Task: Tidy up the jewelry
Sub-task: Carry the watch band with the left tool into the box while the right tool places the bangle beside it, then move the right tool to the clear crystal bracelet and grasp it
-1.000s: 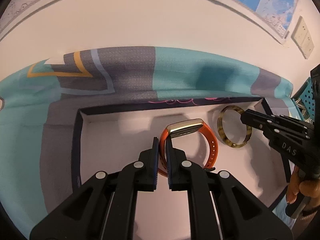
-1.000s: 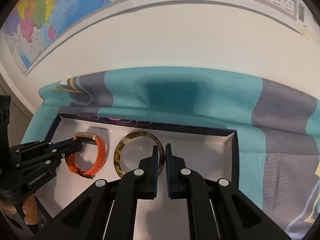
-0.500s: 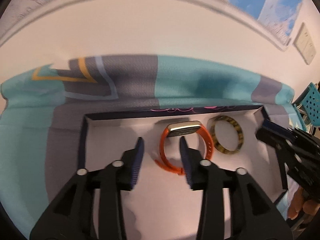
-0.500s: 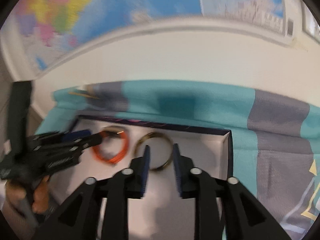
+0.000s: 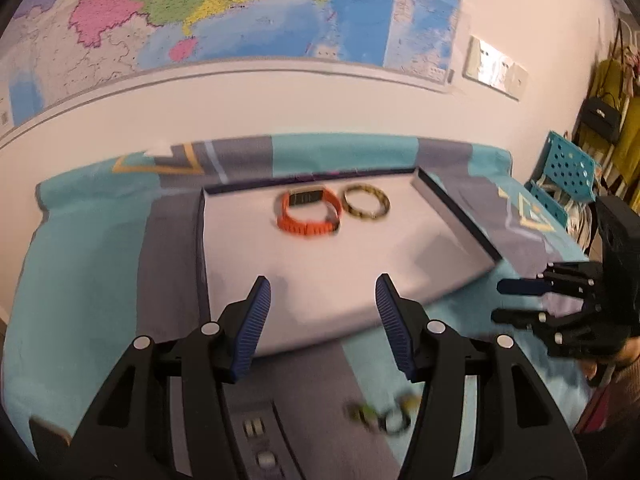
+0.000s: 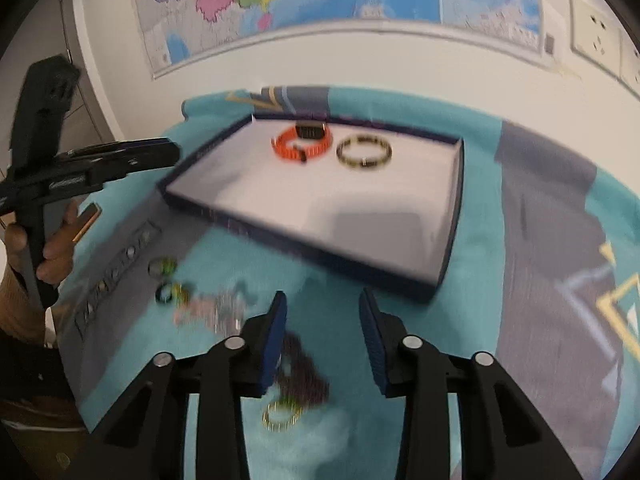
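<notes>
My left gripper (image 5: 323,312) hangs over the near rim of the tray (image 5: 452,216), its fingers (image 5: 256,320) parting and nothing between them. My right gripper (image 6: 322,332) hovers over the teal and grey cloth (image 6: 500,208) just short of the tray's near edge, its fingers (image 6: 276,332) also spreading, less widely, and empty. Both pieces I have sorted lie near the tray's far edge: the orange watch (image 5: 308,212) to the left, the tortoiseshell bangle (image 5: 367,203) just beside it on the right, so close I cannot tell whether they touch. On the cloth before the tray's near-left corner lie blurred loose pieces: small green rings (image 6: 168,280), a pale pinkish tangle (image 6: 212,312), a dark beaded bracelet (image 6: 304,372) and a gold ring (image 6: 282,414) under my right fingers.
</notes>
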`<state>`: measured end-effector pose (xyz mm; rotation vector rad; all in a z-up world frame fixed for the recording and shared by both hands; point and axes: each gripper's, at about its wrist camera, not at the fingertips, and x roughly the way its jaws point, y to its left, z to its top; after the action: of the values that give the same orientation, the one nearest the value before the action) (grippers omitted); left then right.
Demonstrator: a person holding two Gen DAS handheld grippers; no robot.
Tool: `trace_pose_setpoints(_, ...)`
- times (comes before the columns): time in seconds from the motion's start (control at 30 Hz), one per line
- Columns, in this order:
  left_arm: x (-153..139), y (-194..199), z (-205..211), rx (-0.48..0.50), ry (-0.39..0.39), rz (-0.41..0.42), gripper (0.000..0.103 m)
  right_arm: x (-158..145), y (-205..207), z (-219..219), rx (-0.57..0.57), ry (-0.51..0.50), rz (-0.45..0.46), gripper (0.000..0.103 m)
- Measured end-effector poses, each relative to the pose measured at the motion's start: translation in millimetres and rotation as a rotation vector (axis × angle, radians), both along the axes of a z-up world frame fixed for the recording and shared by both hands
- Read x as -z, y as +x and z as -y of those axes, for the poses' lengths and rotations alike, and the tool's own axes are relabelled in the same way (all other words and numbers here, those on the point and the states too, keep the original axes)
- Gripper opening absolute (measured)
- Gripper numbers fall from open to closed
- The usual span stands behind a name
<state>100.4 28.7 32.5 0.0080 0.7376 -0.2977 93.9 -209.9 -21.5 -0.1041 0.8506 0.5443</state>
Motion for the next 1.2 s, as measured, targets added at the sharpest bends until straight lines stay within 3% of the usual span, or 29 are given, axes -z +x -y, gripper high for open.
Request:
trace_pose_setpoints(0.27,27,-44,2,0.033,0.018,-0.042,0.054,18,-22,3,0.015,-0.003,-0.03,0.033)
trace_pose_setpoints(0.73,42,-67,15,0.077,0.04,-0.059,0.059,21,-21,-14,-0.01,-0.057,-0.013,0.026)
trace_pose_setpoints(1.2,50,-75,24,0.111,0.045,-0.078,0.059,7,-38,0,0.015,0.027,0.0,0.025)
